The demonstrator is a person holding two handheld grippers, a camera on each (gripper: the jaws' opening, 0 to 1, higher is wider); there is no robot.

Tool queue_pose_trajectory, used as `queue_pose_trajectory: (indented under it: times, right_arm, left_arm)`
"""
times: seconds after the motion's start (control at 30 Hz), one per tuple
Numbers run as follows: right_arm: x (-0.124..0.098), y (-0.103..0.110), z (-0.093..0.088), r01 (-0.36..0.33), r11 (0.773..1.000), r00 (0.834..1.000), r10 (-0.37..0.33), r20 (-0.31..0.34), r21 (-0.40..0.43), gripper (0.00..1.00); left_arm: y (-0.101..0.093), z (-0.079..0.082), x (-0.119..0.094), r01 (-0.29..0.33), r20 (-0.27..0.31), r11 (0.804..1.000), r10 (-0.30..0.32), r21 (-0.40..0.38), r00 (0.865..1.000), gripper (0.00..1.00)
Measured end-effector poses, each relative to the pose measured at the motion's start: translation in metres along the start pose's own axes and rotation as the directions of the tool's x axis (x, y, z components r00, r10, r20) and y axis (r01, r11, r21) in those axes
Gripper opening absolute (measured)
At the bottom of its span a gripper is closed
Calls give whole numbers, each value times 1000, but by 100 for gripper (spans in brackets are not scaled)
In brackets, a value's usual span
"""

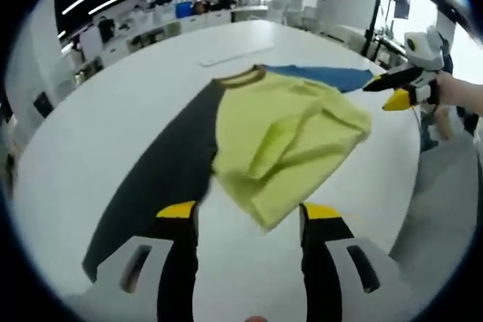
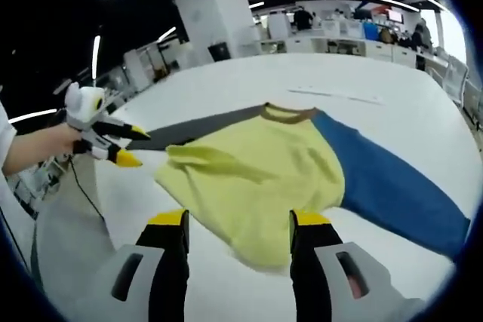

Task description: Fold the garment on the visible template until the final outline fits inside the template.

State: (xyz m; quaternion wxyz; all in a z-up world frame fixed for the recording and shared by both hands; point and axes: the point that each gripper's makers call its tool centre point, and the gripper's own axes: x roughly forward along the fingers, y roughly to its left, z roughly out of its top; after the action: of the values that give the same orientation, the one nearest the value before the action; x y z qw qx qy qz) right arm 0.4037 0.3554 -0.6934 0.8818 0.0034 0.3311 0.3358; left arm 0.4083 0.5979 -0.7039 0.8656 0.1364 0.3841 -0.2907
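A yellow shirt with a brown collar lies on a large white table, its body loosely folded over itself into rumpled ridges. In the left gripper view a dark grey sleeve runs from the collar toward the left gripper, whose yellow-tipped jaws stand spread apart with nothing between them, just short of the shirt's near hem. Beyond the shirt a strip of blue sleeve peeks out, and at the far edge of the shirt the right gripper comes in, held by a hand.

The right gripper view shows the blue sleeve at full length, stretched flat away from the yellow shirt, while the dark grey sleeve is a thin band behind it. The right gripper has its jaws spread and empty at the hem. Across the shirt the left gripper, in a hand, points at the grey sleeve's end; whether it touches the cloth I cannot tell.
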Motion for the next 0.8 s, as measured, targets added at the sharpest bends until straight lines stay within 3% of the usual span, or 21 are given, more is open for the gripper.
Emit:
queue_pose_trajectory:
  times: [0.8]
  right_arm:
    - [44,-14,0,49,999,997,-50,-56,-16,38]
  left_arm:
    - [9,18,48,27,17,995,-29,100,999,36]
